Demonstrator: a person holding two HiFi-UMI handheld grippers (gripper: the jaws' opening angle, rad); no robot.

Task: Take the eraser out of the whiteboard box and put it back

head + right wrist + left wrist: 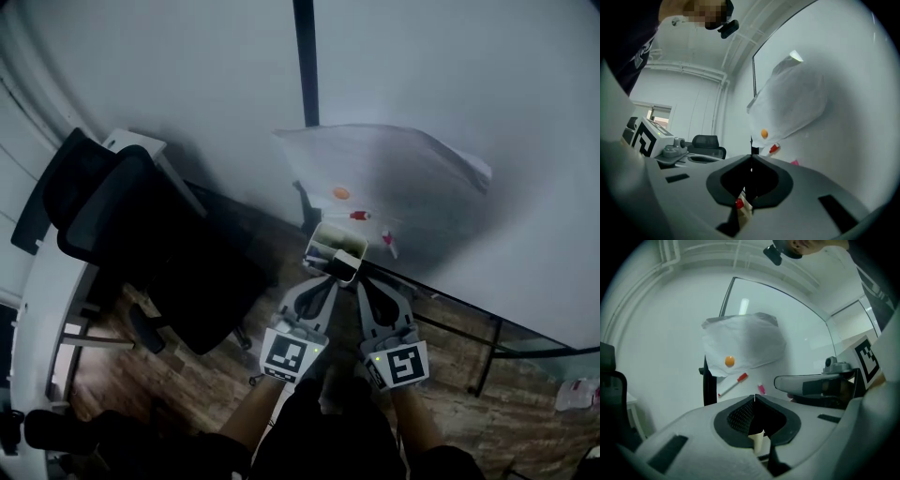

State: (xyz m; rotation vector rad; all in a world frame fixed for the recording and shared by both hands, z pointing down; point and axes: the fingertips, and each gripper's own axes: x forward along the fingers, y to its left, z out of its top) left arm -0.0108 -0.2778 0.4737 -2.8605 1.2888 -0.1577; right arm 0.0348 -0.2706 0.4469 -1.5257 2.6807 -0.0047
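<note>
The box (314, 246) hangs on the whiteboard (487, 84), just below a sheet of paper (384, 169) pinned by an orange magnet (341, 193). A red-capped marker (360, 216) sticks to the board just above and right of the box. Both grippers point at the box from below. The left gripper (327, 278) has its tips at the near edge. The right gripper (361, 283) is just beside that edge, on the right.

In the left gripper view, the left gripper (754, 398) has its jaws pressed together with nothing between them. The right gripper (751, 158) looks the same in its own view: jaws meeting, empty.

The eraser is not in either gripper. The box holds dark and pale shapes, and I cannot tell which of them is the eraser, so it is probably inside. Whether the removal is yet to begin or the return is already done cannot be read from here. If it is yet to begin, a gripper must open first.
</note>
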